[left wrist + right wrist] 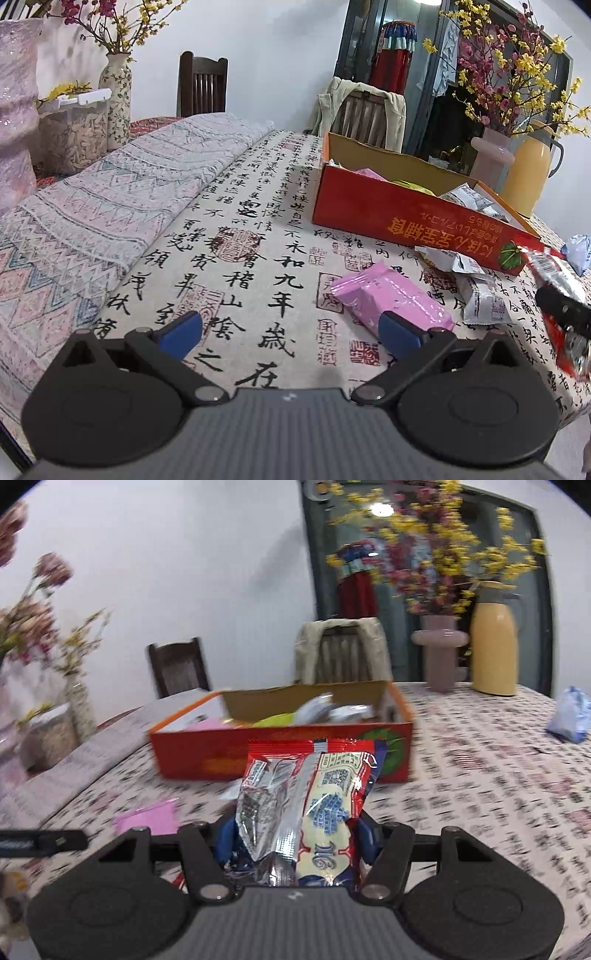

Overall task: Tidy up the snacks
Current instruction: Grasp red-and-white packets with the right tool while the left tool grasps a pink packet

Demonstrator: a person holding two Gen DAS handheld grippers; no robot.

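An open red cardboard box (402,214) stands on the table and holds several snack packets; it also shows in the right wrist view (207,749). A pink packet (388,299) lies on the cloth just ahead of my left gripper (291,330), which is open and empty above the table. Silver-white packets (480,299) lie beside the box. My right gripper (295,830) is shut on a red and silver snack bag (306,797), held above the table in front of the box. That bag and gripper show at the right edge of the left wrist view (561,295).
The table (240,258) has a calligraphy-print cloth with a folded patterned cloth (110,206) on its left. Vases with flowers (118,99), a plastic jar (74,136), a yellow thermos (495,646), a pink vase (439,653) and a blue bag (569,716) stand around. Chairs stand behind.
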